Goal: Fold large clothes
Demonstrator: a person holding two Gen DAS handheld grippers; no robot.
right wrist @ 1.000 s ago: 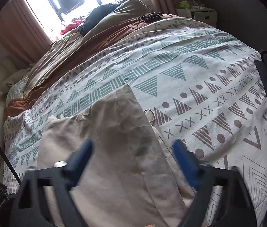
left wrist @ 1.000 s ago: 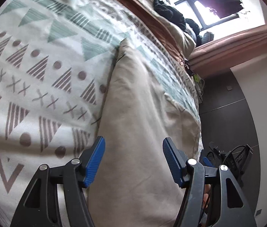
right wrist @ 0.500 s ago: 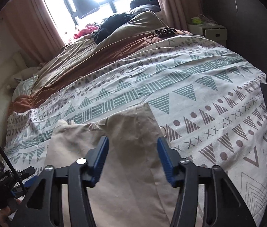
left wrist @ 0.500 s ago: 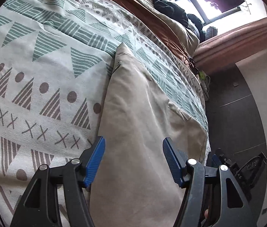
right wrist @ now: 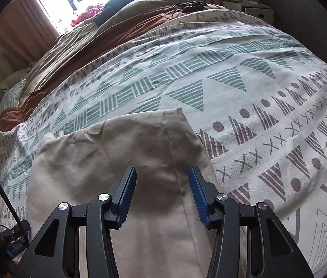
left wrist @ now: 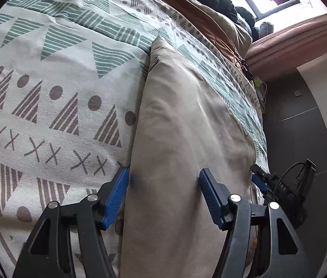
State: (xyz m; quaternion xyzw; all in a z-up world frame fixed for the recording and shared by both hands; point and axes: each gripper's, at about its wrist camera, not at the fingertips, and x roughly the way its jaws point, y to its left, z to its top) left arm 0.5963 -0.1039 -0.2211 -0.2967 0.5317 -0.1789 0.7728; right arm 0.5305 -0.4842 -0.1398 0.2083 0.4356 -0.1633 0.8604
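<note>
— Both claws first: our left gripper (left wrist: pixel 163 173), black arms with blue ribbed pads, hangs over the long beige cotton garment (left wrist: pixel 182 139) with its jaws apart; one pad sits at the garment's left edge, the other over the middle of the cloth, and nothing is pinched between them

— And our right gripper (right wrist: pixel 162 173)?

— Same build, jaws apart but narrower than the left. They straddle a stitched seam of the beige garment (right wrist: pixel 126 153), and the cloth under them lies flat, not gathered up. We cannot tell whether the pad tips touch the fabric

— Where does the garment lie?

— Flat on the white bedspread printed with green striped triangles, brown dots and crosses (left wrist: pixel 59 74). In the left wrist view it runs as a long narrow panel away from us, ending in a squared corner with a small oval label near that end. In the right wrist view (right wrist: pixel 244 97) the bedspread surrounds a broader, slightly wrinkled stretch of the cloth, with one squared end pointing up the bed

— What else do we see?

— A rumpled brown and tan duvet (right wrist: pixel 94 37) beyond the bedspread, dark clothing (right wrist: pixel 114 4) heaped on it near the bright window (right wrist: pixel 54 2), and a white bedside cabinet (right wrist: pixel 253 9) at the far corner. Low at the right of the left wrist view, the other gripper's black body and cable (left wrist: pixel 288 185) show past the bed's edge
</note>
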